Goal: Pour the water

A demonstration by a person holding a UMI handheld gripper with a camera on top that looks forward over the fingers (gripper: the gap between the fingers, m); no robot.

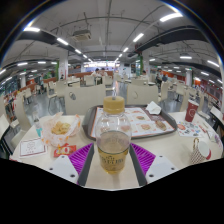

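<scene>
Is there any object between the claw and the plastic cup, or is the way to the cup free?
Nothing visible stands in the way. The clear plastic cup already stands between the two fingers of the open claw, with a gap at each side. The tray and the bottle lie beyond the cup.

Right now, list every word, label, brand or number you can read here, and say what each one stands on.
None can be read.
Tray liner: printed pictures and text, too small to read.
Red cup: markings blurred.
Red packets: print unreadable.
Clear cup between the claw's fingers: no label visible.
</scene>
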